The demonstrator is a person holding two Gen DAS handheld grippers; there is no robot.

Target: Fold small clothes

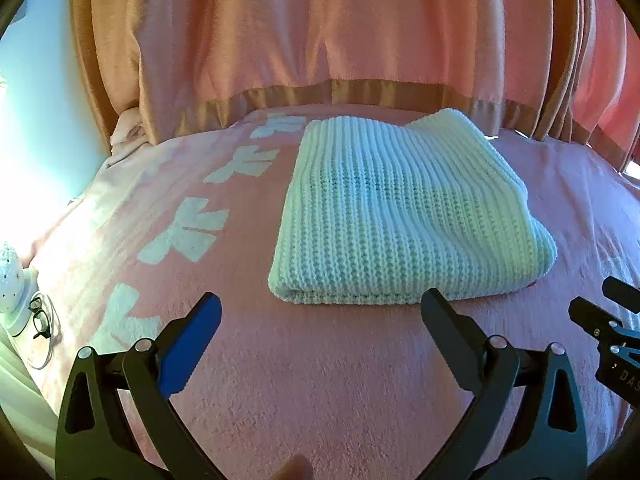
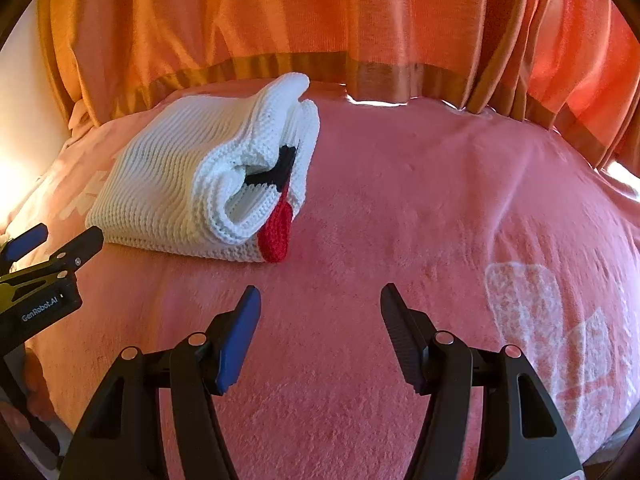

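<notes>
A white knitted garment (image 1: 404, 216) lies folded into a thick rectangle on the pink blanket (image 1: 320, 380). In the right wrist view the garment (image 2: 172, 184) shows its open side, with a black strip and a red knitted patch (image 2: 276, 236) sticking out. My left gripper (image 1: 320, 308) is open and empty, just in front of the garment's near edge. My right gripper (image 2: 320, 300) is open and empty, to the right of the garment and nearer than it. Each gripper shows in the other's view, the right gripper (image 1: 600, 316) at the right edge and the left gripper (image 2: 52, 244) at the left edge.
Orange curtains (image 2: 320, 20) hang behind the bed. White leaf prints (image 1: 188, 232) run along the blanket at left. A pair of glasses (image 1: 40, 320) and a white dotted object (image 1: 10, 276) sit on a surface at far left. The blanket (image 2: 440, 200) spreads right of the garment.
</notes>
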